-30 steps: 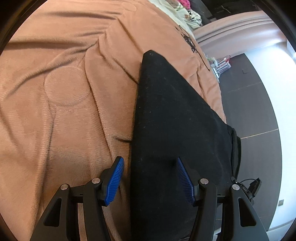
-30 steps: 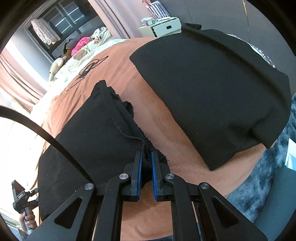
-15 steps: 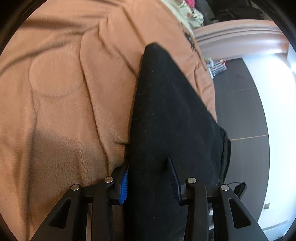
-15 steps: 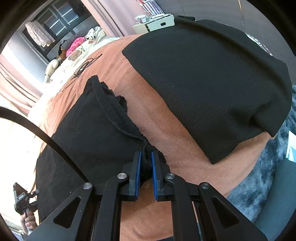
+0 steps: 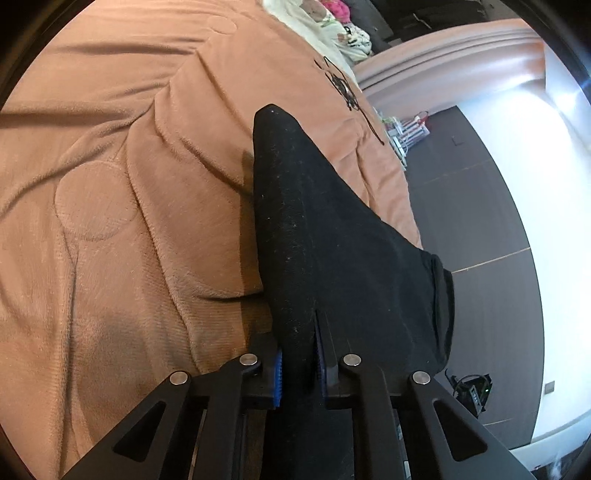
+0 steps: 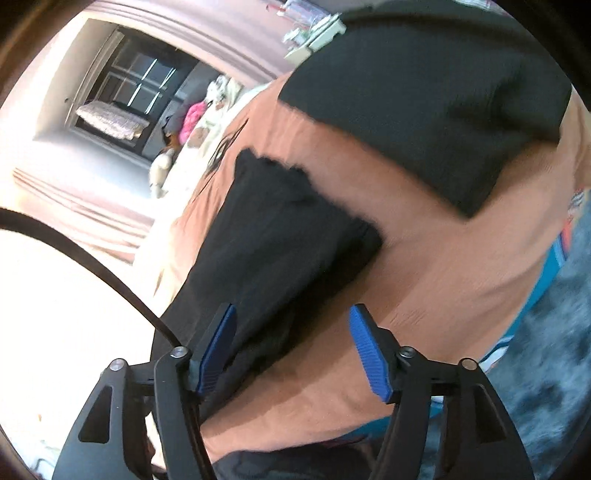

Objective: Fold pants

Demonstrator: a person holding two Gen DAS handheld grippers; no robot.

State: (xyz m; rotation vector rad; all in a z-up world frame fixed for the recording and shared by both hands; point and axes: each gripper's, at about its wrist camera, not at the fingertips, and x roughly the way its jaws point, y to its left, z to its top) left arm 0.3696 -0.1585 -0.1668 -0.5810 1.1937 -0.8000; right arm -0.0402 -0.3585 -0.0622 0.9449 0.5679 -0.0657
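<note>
Black pants (image 5: 332,229) lie stretched along the right edge of a bed covered by an orange-brown blanket (image 5: 110,184). My left gripper (image 5: 298,363) is closing on the near edge of the pants, and its blue pads pinch a fold of the fabric. In the right wrist view the same pants (image 6: 280,229) lie loose on the blanket (image 6: 443,266). My right gripper (image 6: 293,310) is opening just above them. Its pads stand wide apart and grip nothing, with the pants' near end below the gap.
A second black garment (image 6: 424,92) lies spread at the far right of the bed. Pale bedding and soft toys (image 5: 332,22) sit at the bed's head. Dark floor (image 5: 461,203) runs beside the bed and a grey rug (image 6: 554,332) lies below. A black cable (image 6: 74,247) crosses the left.
My left gripper closed from wide open onto the pants' edge. My right gripper let go of the pants, opened wide, and swung and rolled, so its view is tilted and blurred.
</note>
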